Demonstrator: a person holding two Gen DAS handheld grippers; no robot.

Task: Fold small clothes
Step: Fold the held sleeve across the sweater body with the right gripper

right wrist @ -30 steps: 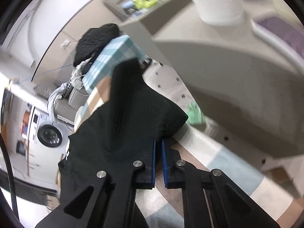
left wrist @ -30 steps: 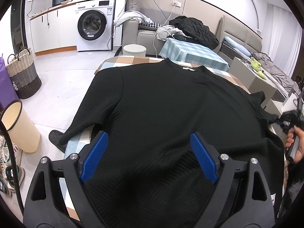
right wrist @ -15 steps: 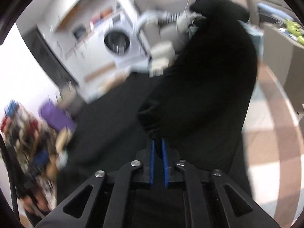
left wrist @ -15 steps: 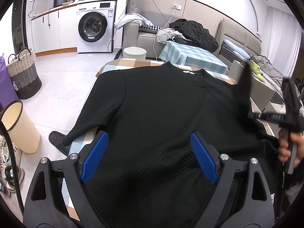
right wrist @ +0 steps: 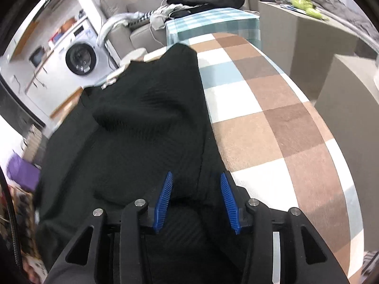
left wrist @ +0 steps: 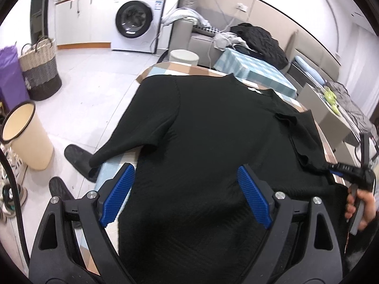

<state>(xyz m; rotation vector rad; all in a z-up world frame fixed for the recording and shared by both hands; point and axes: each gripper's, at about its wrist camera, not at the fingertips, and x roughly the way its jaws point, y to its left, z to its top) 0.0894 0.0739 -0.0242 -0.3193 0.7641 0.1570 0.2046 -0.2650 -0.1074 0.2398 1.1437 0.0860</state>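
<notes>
A black short-sleeved knit top lies spread face-down or face-up, which I cannot tell, on the bench covered in a brown, white and pale-blue checked cloth, its neckline pointing toward the washing machine side of the room and its hem nearest the cameras. The sleeve on the washing-machine side hangs off the bench edge, while the opposite sleeve is already turned in over the body, its edge forming a rumpled ridge. The left tool hovers over the hem with its blue pads spread wide and nothing between them. The right tool is parted to a middling gap, straddling the folded side edge of the top without pinching it, as far as the right wrist view shows. The fabric looks light, soft and ribbed, so it should drape and bunch rather than hold a crease, and it probably grips the checked cloth enough to drag wrinkles if it is slid. The best holds seem to be the hanging sleeve's cuff or shoulder seam on the washing-machine side, and the hem corners, where doubled edges give the pads something thicker to bite.
</notes>
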